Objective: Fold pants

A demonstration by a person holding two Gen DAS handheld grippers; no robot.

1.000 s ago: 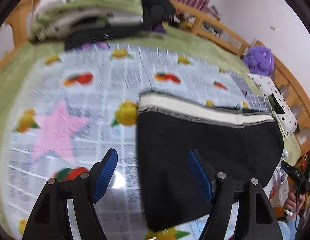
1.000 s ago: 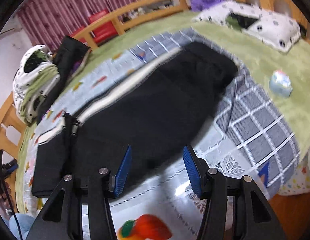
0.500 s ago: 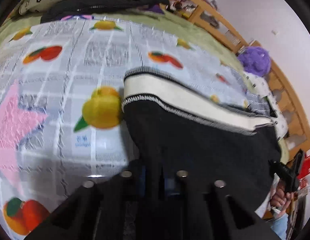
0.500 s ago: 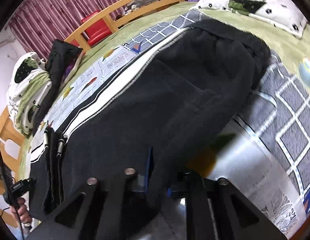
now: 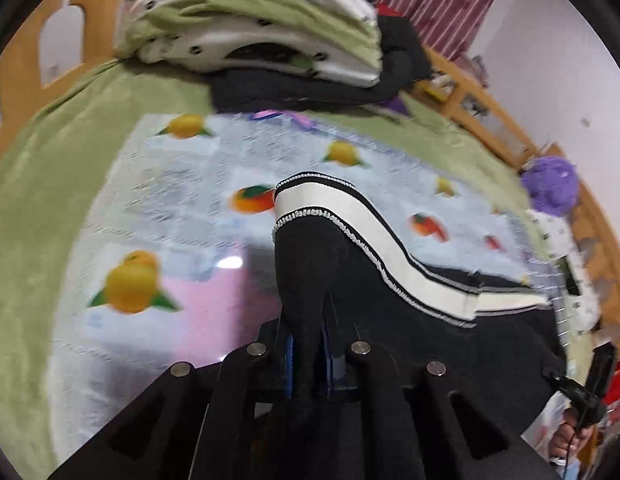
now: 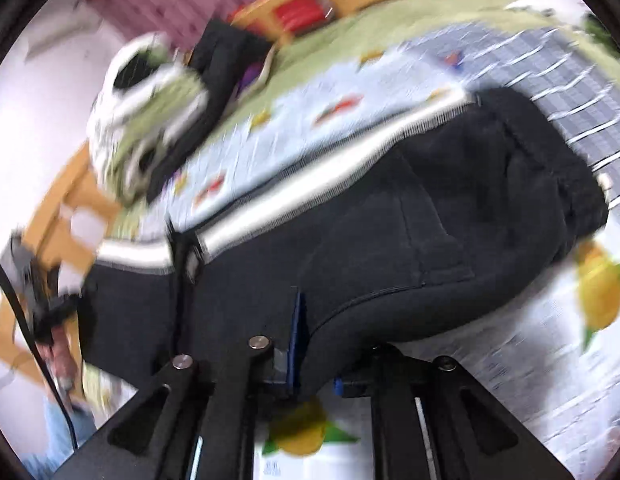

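Pants (image 5: 310, 264) hem now lifted | left gripper (image 5: 307, 356) clamped on | right gripper (image 6: 314, 354) apparently clamped too

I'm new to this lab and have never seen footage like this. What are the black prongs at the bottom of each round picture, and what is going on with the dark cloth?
There is no robot here: a person holds a hand-operated gripper in each hand, and each carries a fisheye camera looking along its two fingers. That explains the round, warped pictures.

One picture looks out from the left gripper, the other from the right gripper. Both are shut on the black pants, which have a white side stripe; each pinches a bunch of fabric between its blue pads.

The pants lie on a fruit-print mat over a green bedspread. Folded bedding is piled at the far end.
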